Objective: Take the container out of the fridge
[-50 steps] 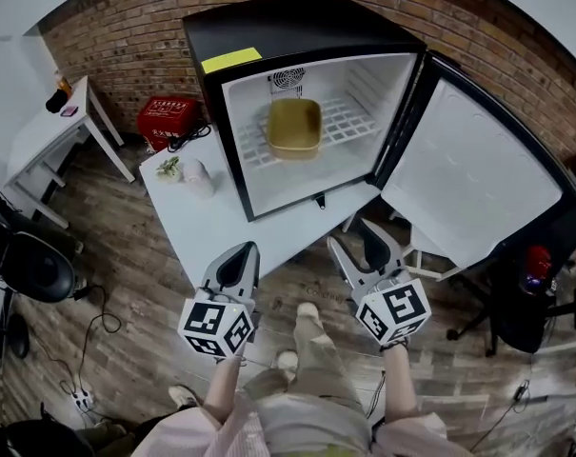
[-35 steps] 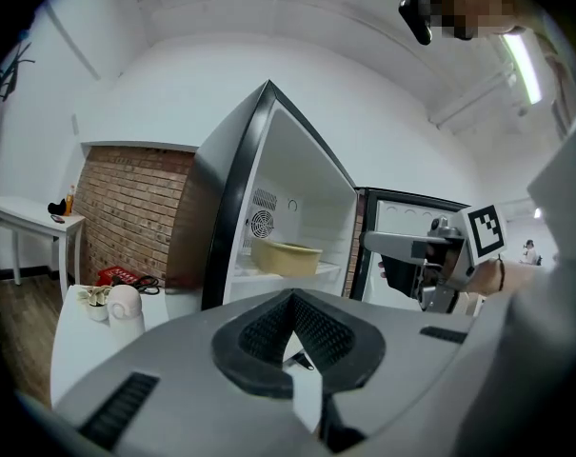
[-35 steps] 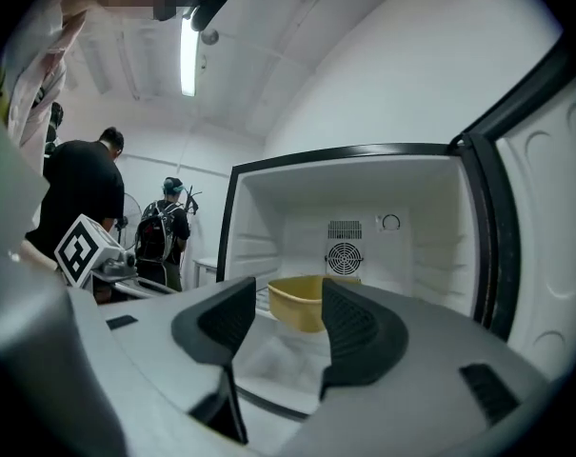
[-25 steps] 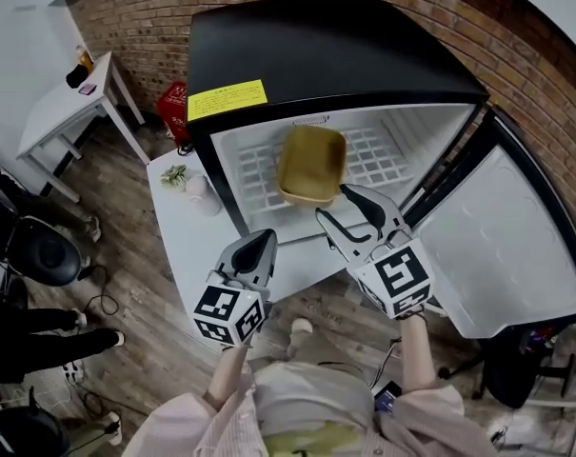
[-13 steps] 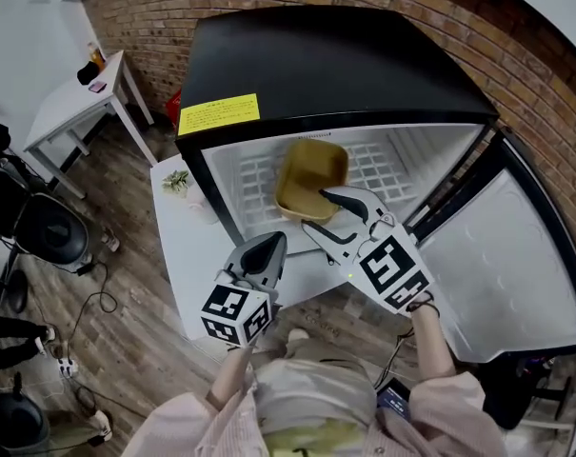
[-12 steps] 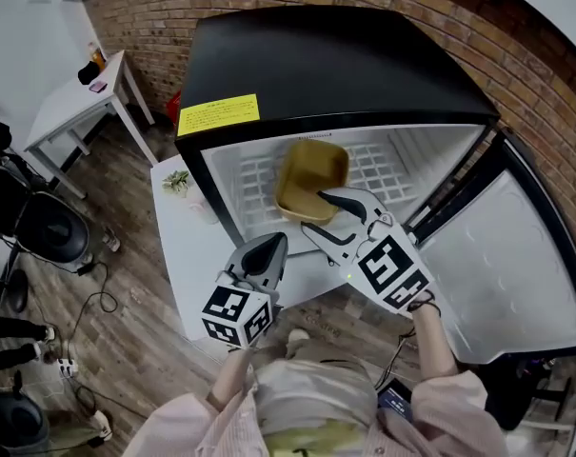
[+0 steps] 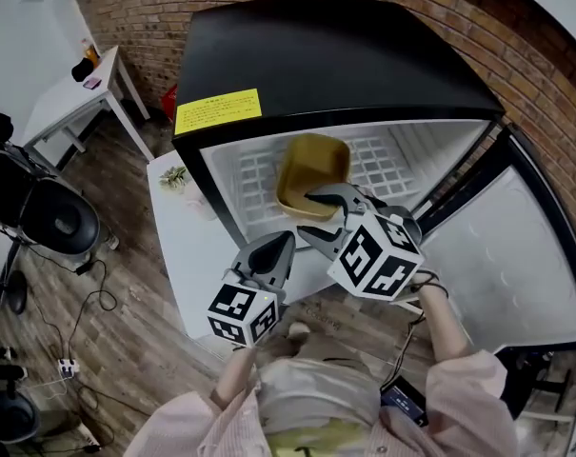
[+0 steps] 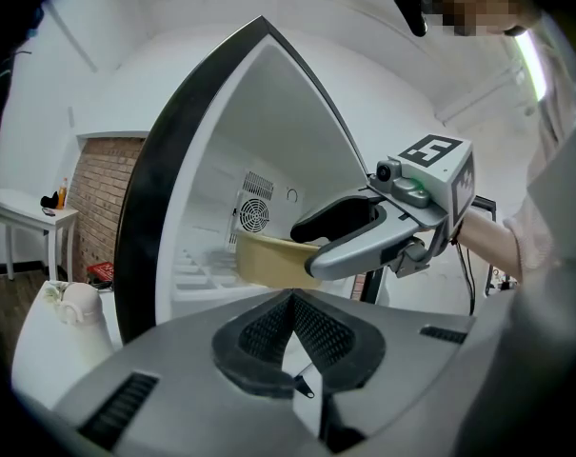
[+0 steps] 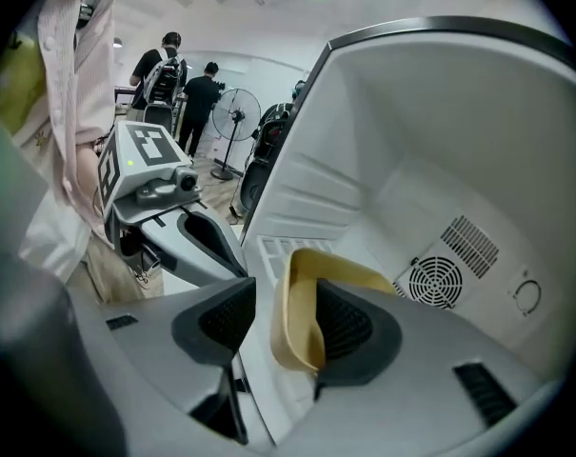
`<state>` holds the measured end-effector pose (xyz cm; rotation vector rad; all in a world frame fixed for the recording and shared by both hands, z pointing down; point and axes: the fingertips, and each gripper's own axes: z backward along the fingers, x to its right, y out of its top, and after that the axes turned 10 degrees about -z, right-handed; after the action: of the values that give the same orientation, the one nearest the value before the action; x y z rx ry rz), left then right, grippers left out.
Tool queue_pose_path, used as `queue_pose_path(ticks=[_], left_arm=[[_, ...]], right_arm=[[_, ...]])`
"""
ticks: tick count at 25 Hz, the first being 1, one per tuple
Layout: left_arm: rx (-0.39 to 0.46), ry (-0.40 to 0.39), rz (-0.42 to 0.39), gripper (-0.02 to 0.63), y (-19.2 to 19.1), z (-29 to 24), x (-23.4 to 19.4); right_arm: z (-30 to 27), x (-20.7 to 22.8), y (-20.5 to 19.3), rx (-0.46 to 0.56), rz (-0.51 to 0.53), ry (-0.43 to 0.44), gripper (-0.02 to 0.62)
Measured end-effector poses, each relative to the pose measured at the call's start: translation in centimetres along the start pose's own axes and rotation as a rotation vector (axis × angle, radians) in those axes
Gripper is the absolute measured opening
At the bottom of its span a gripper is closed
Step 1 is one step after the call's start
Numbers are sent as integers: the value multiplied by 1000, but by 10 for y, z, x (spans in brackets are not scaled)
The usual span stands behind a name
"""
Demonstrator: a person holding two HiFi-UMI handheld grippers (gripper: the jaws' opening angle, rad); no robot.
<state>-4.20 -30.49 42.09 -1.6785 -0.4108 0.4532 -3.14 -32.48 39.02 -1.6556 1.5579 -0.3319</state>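
A shallow yellow container (image 7: pixel 313 163) sits on the wire shelf inside the open black fridge (image 7: pixel 335 55). My right gripper (image 7: pixel 313 215) reaches into the fridge and is open. Its jaws straddle the container's (image 9: pixel 302 303) near rim, one pad inside the tub and one outside, with a gap left on the outer side. My left gripper (image 7: pixel 279 246) is shut and empty, held below and left of the right one, in front of the fridge's opening. In the left gripper view the container (image 8: pixel 268 260) shows behind the right gripper (image 8: pixel 311 241).
The fridge door (image 7: pixel 502 255) stands wide open at the right. The fridge rests on a white table (image 7: pixel 188 246) that carries a small plant (image 7: pixel 173 176). A white side table (image 7: pixel 64 93) and an office chair (image 7: pixel 54 222) are at the left. People (image 9: pixel 178 74) stand far behind.
My right gripper has moved forward into the fridge and now brackets the container's near rim. The left gripper has stayed in front of the fridge, shut.
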Motion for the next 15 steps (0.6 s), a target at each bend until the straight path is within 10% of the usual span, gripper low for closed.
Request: queue_pose_path(ticks=[7,15], left_arm=[[-8,-23,13,-9,2,6,-6],[-7,-54,13,-9,2,9,-3]], right_arm=[[-8,-3,-6,-96,24,-6,199],[-10,0,-11,-142,91,-62,43]])
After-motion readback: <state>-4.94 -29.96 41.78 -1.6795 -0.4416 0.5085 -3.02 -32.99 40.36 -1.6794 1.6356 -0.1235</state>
